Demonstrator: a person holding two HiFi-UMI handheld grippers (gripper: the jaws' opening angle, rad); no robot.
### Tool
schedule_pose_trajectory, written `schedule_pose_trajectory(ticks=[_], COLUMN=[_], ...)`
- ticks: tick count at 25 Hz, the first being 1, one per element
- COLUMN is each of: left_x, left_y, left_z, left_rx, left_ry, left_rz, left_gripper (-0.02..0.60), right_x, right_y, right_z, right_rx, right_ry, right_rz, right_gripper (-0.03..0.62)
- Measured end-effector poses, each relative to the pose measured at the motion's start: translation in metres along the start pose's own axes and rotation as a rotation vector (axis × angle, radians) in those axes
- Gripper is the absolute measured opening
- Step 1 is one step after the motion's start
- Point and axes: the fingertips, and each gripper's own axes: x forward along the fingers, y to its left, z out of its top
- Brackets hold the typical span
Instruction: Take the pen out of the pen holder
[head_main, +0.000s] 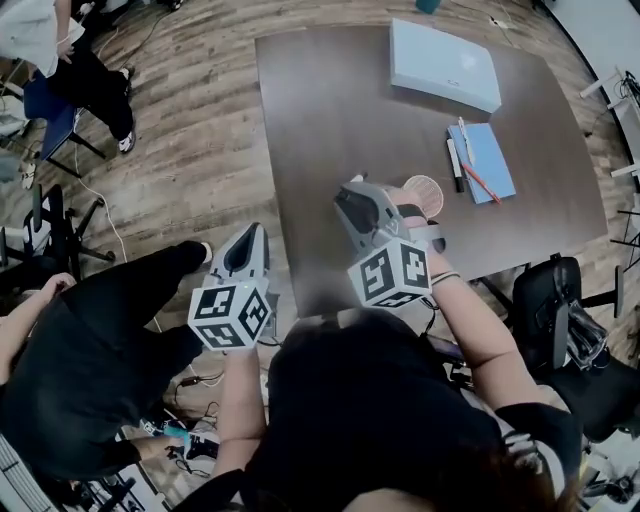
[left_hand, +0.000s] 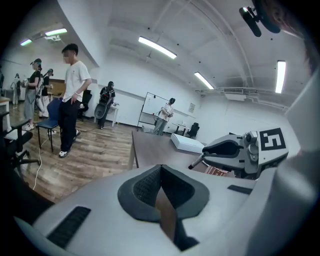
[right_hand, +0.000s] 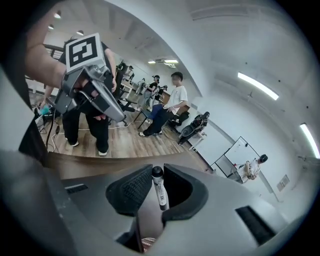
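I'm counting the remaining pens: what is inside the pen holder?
The pen holder shows only its pale mesh inside, with no pen standing in it. The right gripper and hand cover its near side. That gripper clamps a black pen.

Nothing legible is showing. The pen (right_hand: 159, 192) in the right gripper (right_hand: 158, 175) is carrying dark print along its barrel, too small to read; the marker cubes (head_main: 390, 272) are displaying only black-and-white square patterns.

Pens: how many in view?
4. A white pen, a black pen and a red pen lie at the blue notebook; a fourth pen is clamped in the right gripper. The holder may hide more.
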Motion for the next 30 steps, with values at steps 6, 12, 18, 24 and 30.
schedule_pose_trajectory(ticks=[6,12,18,24,30], left_x=[-0.007,-0.009,-0.005,0.002,0.006], left_y=[0.013,0.021,0.022,0.019,0.023], left_z=[-0.014,-0.025,-0.039,-0.047,-0.057], left_rx=[-0.045,-0.055,-0.067,-0.055,-0.045], left_ry=[0.008,0.007,0.035,0.059,0.082], left_rz=[0.047,0.077,0.089,0.082,0.079], left_gripper=[0.023,0.023,0.023,0.023,0.023], right_x=[0.019,0.034,0.047,0.060,0.073], right_y=[0.030,0.056,0.083,0.091,0.101], right_z=[-0.015,-0.034,-0.058,-0.068,-0.076], right_rx=[-0.105,-0.245,-0.377,-0.356,-0.318], right_ry=[0.049,0.094,0.137,0.125,0.122], right_rz=[0.063,0.086,0.121,0.139,0.177], right_gripper=[0.086,0.086,0.091,0.092,0.089])
